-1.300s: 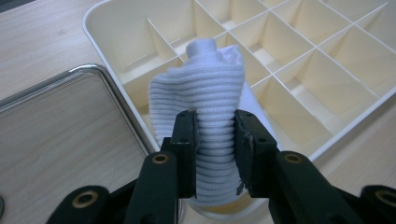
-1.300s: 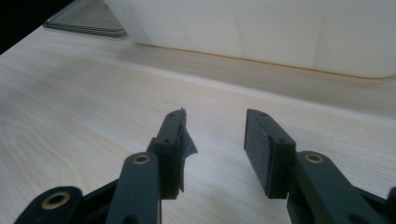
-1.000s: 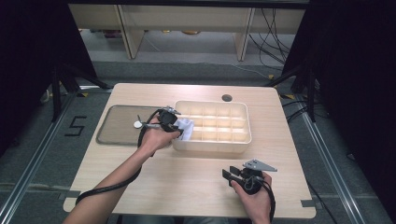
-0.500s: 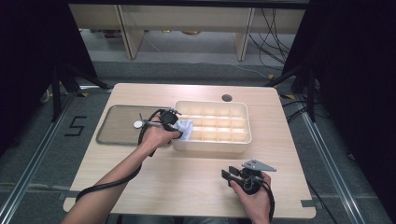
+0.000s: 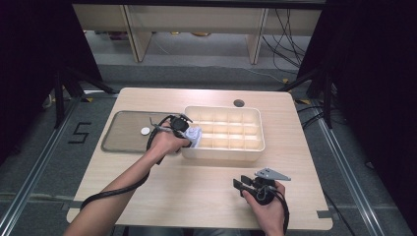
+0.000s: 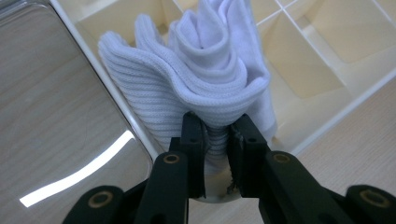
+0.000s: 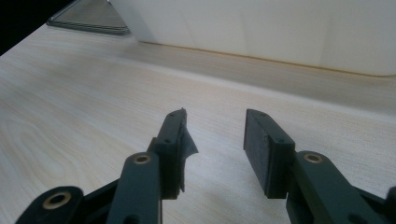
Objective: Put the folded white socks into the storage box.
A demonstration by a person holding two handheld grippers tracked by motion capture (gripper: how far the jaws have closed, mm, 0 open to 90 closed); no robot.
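The sock (image 6: 201, 79) is white, ribbed knit, bunched into thick folds that fan up and away from the left claw (image 6: 215, 140). Its rolled edges stack in soft ridges, and the narrow end is pinched between the two black jaws. In the left claw view the bundle's long axis runs from the jaws up into the box (image 5: 251, 147), leaning a little over the box's left wall. Which end is toe and which is cuff I cannot tell.

From the high view, the sock (image 5: 193, 134) sits at the box's left end, over the near-left corner compartment, right against the wall. The left claw (image 5: 187, 135) is just outside that wall, and its jaws have just been closing, with the cloth squeezed between the pads. They grip it firmly.

The tray (image 5: 125, 132) lies just left of the box, flat on the surface (image 5: 196, 196), with a small white disc (image 5: 145, 131) on it.

The right claw (image 5: 242, 185) rests on the surface in front of the box, well apart from the sock. Its jaws stand wide with nothing between them, bare wood showing in the gap (image 7: 215, 135).

Against the picture a second back, the left hand is in the same spot at the box's left end, the sock bunched a touch tighter. The right hand has not shifted.
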